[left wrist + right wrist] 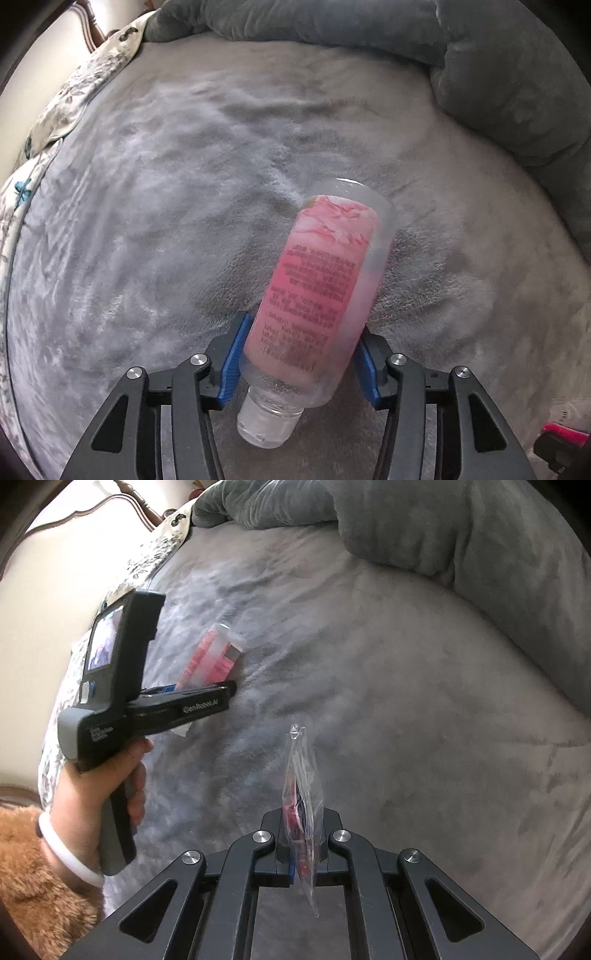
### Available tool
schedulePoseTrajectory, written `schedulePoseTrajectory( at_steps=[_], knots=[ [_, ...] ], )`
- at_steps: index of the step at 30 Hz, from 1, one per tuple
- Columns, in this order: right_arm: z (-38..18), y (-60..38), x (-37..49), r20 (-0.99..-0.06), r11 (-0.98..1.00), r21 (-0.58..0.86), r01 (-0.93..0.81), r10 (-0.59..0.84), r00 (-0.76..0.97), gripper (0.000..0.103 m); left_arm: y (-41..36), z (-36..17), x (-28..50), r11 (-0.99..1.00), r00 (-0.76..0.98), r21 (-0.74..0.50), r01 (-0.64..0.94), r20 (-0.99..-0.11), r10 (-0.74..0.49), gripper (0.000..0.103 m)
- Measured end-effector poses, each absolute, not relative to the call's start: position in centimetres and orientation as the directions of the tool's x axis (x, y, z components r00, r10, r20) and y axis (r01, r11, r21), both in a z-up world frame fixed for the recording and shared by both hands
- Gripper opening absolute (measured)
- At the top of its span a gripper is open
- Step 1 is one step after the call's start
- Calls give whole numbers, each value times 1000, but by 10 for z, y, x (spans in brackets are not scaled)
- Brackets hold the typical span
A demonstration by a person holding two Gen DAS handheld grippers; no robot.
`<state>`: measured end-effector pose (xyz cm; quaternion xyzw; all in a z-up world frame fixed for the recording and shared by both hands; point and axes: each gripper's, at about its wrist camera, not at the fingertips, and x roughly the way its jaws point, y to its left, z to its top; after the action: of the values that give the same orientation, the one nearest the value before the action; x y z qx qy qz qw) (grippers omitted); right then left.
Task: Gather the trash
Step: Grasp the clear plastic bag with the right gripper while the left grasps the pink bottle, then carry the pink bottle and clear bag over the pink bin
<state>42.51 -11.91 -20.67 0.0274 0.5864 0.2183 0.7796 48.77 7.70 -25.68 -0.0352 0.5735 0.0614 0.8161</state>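
Note:
A clear plastic bottle (317,280) with a pink label and a clear cap lies tilted on the grey plush bedcover (166,221), cap toward the camera. My left gripper (301,354) has its blue pads (234,354) pressed against both sides of the bottle's lower body. In the right wrist view the same bottle (218,653) sticks out past the left gripper (207,698), which a hand (96,786) holds. My right gripper (301,830) is shut on a thin clear plastic wrapper (301,775) with red and dark contents, which stands up between the fingers.
A thick grey-green blanket (517,92) is bunched along the far and right side of the bed. A floral quilt (74,92) runs along the left edge, below a carved headboard (74,513). A brown fuzzy sleeve (33,878) fills the lower left.

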Motion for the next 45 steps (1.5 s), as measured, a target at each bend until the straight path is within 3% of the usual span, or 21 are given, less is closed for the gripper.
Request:
schedulePoseTrajectory(
  at_steps=[12,20,27,35,45],
  knots=[
    [-187,-96,400,-887,865,306,-397,411,211,3,109,-185,393,950,534,-179,-255,-845,-16,53],
    [-171,-32,341,-874,763,321,-561,467,136,3,166,-161,239,853,493,-140,-502,-857,149,53],
    [-170,45,225,-858,587,368,-721,513,-20,3,219,-145,79,676,418,-115,-728,-856,305,53],
    [-173,136,65,-848,284,403,-870,474,-238,3,251,-152,-112,417,272,-98,-904,-883,383,53],
    [-232,209,-128,-884,10,432,-902,200,-422,3,224,-210,-313,141,65,-20,-990,-943,325,53]
  ],
)
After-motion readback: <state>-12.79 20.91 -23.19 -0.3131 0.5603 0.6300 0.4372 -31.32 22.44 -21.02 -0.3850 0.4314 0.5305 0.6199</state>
